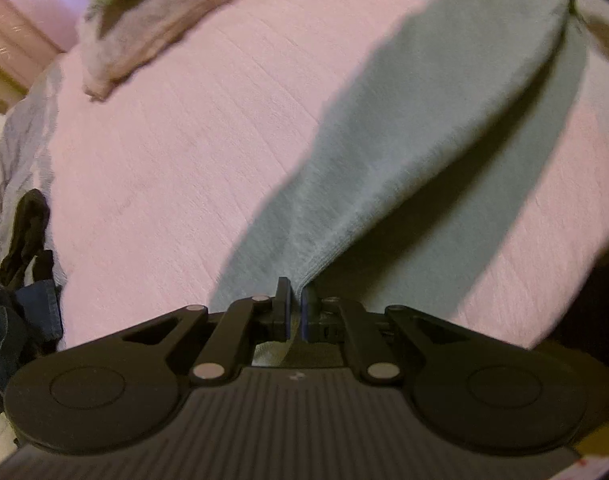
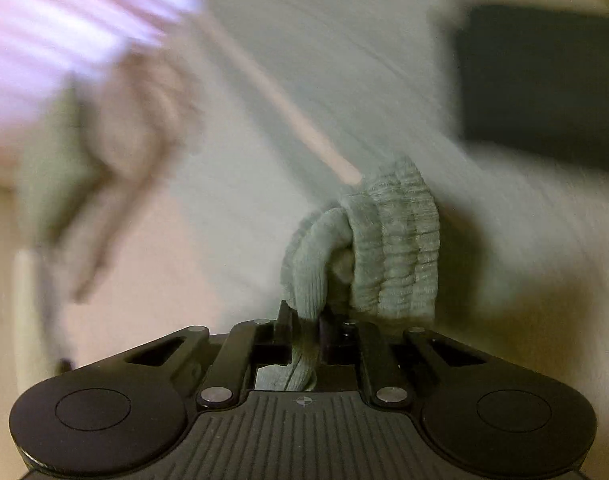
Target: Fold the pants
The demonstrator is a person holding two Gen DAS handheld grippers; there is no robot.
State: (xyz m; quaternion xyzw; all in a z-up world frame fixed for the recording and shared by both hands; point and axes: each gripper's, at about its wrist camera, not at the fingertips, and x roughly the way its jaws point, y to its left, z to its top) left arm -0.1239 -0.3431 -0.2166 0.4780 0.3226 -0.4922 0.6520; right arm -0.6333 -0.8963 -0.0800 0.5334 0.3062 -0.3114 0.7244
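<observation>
No readable text

Neither wrist view shows any legible lettering, label, brand, number or sign; much of the right view is blurred.

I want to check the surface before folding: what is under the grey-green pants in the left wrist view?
Under the soft grey-green pants lies a pink quilted bed cover. The part directly beneath the fabric is covered.

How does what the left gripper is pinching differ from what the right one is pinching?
The left gripper pinches a thin, flat hem of the grey pants; the right gripper pinches a thick, ribbed, bunched band. The left view is sharp, the right view motion-blurred. Both are shut on the same grey-green cloth.
</observation>
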